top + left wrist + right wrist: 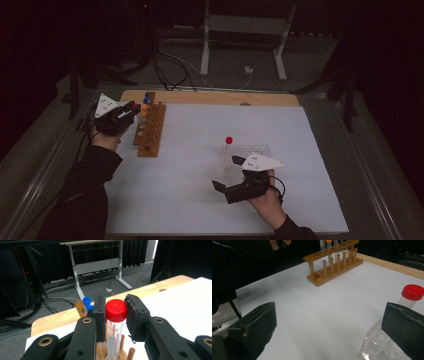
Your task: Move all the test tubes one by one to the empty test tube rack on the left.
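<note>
1. The tube (114, 335) in the left tool (115, 315) has a bright red cap and a see-through body
2. The left tool has black jaws and a pale grey plate on top
3. The rack (150, 131) is brown wood, with blue and orange caps in it
4. The counter (200, 200) is white, with a light wood edge at the back
5. The clear rack (377, 345) is see-through plastic
6. The tube in it (410, 297) has a red cap
7. The right tool (329, 332) has black pads
</note>
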`<action>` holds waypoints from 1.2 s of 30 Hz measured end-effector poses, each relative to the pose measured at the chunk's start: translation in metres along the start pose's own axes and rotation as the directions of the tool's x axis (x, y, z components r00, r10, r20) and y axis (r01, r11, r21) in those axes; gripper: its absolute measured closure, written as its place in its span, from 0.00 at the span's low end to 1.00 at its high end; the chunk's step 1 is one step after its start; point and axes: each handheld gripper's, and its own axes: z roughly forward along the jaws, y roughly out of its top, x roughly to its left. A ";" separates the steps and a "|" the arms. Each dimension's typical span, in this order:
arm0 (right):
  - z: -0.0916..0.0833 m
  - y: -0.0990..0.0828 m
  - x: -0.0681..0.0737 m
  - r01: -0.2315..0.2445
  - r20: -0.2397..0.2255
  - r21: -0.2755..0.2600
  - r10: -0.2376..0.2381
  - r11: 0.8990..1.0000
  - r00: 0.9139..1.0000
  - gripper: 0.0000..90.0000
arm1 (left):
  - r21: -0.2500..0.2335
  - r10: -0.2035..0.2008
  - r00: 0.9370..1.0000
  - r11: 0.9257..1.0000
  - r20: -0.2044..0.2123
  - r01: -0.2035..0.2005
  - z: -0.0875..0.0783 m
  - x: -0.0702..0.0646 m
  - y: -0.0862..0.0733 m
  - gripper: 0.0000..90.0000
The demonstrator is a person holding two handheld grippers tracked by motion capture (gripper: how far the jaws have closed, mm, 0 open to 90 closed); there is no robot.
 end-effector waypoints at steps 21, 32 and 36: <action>0.000 0.000 -0.001 -0.008 -0.008 0.006 0.008 1.000 1.000 0.00 | 0.093 -0.014 1.000 0.996 -0.010 0.015 0.017 -0.004 -0.036 0.80; -0.002 0.001 -0.002 -0.004 -0.015 -0.001 0.004 1.000 1.000 0.00 | 0.122 -0.015 1.000 0.992 0.004 0.014 0.013 -0.004 -0.032 0.68; -0.004 0.002 -0.004 -0.005 -0.006 -0.011 0.005 1.000 1.000 0.00 | 0.120 -0.004 1.000 0.993 0.004 0.004 0.004 -0.008 -0.027 0.46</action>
